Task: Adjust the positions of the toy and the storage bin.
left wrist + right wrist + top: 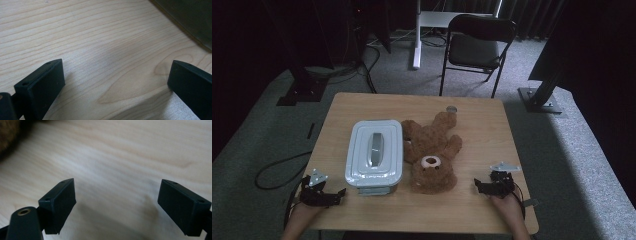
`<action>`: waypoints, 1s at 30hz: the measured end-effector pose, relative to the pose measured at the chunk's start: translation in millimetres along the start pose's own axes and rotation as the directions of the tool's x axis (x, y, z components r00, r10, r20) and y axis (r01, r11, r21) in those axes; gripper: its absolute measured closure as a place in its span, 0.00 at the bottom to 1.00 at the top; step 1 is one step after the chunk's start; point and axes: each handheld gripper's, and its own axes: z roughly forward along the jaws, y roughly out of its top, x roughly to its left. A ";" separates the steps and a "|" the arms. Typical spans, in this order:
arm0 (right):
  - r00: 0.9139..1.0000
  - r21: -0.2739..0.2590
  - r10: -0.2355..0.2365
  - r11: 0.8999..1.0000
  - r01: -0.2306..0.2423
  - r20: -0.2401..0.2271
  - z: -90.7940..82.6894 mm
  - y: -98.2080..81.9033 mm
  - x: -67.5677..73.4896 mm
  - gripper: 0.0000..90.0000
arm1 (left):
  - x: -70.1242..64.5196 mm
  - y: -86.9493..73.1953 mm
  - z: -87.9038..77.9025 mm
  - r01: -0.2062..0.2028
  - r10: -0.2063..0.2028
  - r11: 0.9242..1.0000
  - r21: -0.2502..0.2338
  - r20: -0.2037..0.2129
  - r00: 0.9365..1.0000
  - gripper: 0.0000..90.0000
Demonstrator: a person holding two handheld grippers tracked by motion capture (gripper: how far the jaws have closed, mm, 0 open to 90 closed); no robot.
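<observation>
Scene: we see a wooden table (492, 125) with a bear (430, 156) lying flat on its back and a lidded box (375, 155) just to its left, the 2 touching along the bear's arm.

Bear: its head points toward us, legs toward the far edge; it lies mid-table, between our 2 grippers.

Box: pale plastic, lid on, a grey handle set into the lid top.

Left gripper (330, 196): it rests near the table's front left corner, just beside the box's front end; the jaws stand wide apart with only bare wood between them in the left gripper view.

Right gripper (484, 187): it sits by the front edge, near the bear's head; the jaws are spread wide and hold nothing (a patch of brown fur shows at the top left of the right gripper view).

Handling, bear: we judge it soft, light and floppy, so a pinch will sink into the plush and the limbs will sag when lifted.

Hold, bear: we would take an arm or the torso near the neck, where 1 deep bite gathers enough stuffing; the round head looks too wide for the jaws.

Handling, box: stiff and smooth, likely slippery on its walls, so we would take the lid by its handle.

Other: a small round thing (452, 109) lies by the bear's far foot; we cannot tell what it is.
</observation>
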 end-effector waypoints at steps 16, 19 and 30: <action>0.999 -0.105 -0.009 0.994 0.004 -0.047 1.1 65.9 9.6 0.16 | -0.2 0.0 0.0 0.002 -0.002 1.000 -0.001 0.000 1.000 0.02; 0.999 -0.109 -0.030 0.994 0.025 -0.045 3.3 79.2 13.8 0.16 | -0.2 0.0 0.1 0.002 -0.002 1.000 -0.001 0.000 1.000 0.02; 0.997 -0.130 -0.053 0.991 0.045 -0.062 14.2 129.0 15.9 0.16 | -0.2 0.0 0.0 0.002 -0.002 1.000 -0.001 0.000 1.000 0.02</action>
